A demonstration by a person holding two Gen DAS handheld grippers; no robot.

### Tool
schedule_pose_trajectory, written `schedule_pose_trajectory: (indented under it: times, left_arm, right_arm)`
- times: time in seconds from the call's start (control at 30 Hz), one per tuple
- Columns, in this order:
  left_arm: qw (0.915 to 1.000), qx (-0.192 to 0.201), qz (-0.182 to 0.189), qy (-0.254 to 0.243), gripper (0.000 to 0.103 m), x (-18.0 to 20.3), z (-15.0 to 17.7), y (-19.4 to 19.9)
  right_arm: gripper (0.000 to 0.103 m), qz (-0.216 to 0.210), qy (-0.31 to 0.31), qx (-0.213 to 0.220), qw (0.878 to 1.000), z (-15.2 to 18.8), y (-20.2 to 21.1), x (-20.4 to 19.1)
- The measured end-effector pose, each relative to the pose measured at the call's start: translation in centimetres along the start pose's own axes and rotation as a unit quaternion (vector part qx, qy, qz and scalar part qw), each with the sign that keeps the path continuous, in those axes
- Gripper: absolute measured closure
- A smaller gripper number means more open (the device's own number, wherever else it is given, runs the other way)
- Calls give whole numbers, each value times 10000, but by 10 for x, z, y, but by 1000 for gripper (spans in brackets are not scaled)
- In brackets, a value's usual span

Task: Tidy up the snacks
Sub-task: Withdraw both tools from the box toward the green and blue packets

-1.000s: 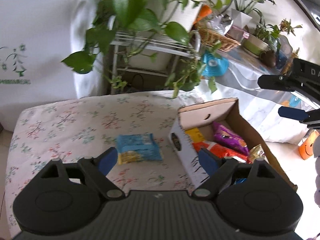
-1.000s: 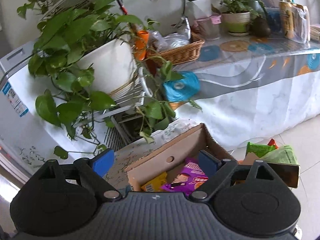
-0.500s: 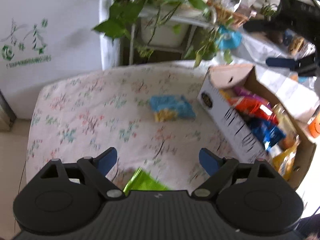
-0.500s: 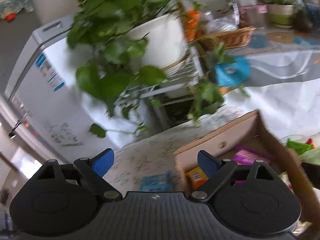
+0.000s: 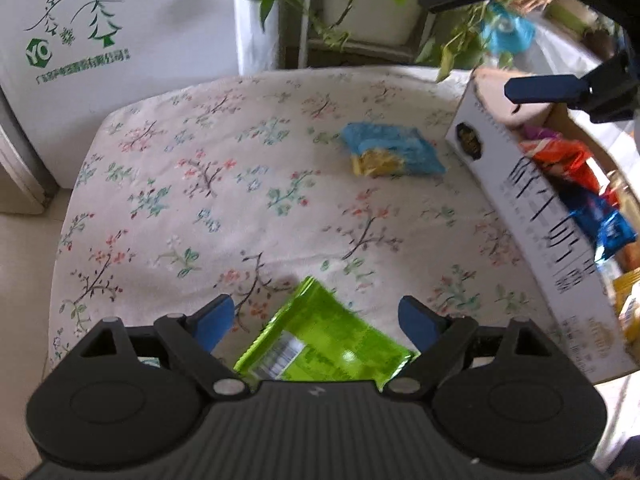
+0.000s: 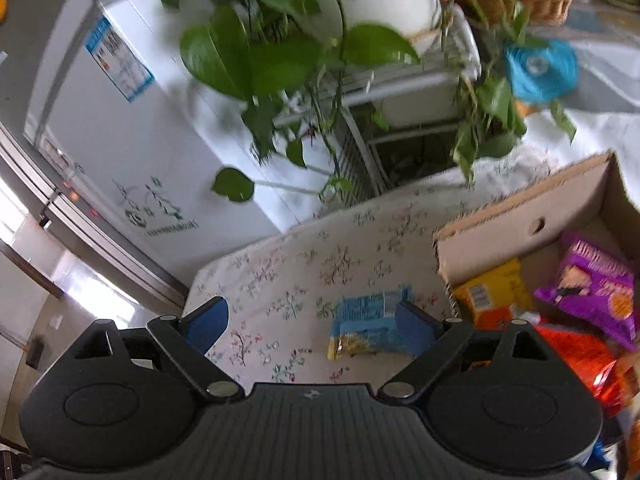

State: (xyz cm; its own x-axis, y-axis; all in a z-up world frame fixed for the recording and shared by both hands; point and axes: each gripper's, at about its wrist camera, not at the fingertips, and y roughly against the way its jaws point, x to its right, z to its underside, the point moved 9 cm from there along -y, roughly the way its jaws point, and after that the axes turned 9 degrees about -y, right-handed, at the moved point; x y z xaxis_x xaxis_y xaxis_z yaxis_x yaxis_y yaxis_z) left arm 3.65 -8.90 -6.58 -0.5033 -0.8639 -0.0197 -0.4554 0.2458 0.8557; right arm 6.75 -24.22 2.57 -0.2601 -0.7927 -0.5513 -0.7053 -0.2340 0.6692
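Left gripper (image 5: 314,318) spread wide, empty, poised over a green snack packet (image 5: 324,346) at the near edge of the floral tablecloth (image 5: 208,184). Right gripper (image 6: 310,322) also wide, holding nothing, above a blue-and-yellow packet (image 6: 366,328) lying just left of the cardboard box (image 6: 520,216) of snacks.

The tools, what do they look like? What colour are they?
Each tool is black plastic. The left tool has a ribbed middle plate, two round bulges like ears, silver screws, and blue pads on its fingertips. The right tool looks just the same.
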Motion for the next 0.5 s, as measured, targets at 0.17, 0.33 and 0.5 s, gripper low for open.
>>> schedule_pose_trajectory:
  times: [0.17,0.33,0.5]
  left_arm:
    - [9997,-177,-119,-77,13,-6,12,-10]
    - [9994,-177,-201,-207,13,-14,18,-8]
    - [9993,-208,-311,51,13,-37,19,-3]
  right_arm:
    - [9,120,-9,-180,9998,9,-21,1]
    - [8,387,44,-303,9988,19,-42,5]
    - [7,608,227,-379,9972,26,-59,4]
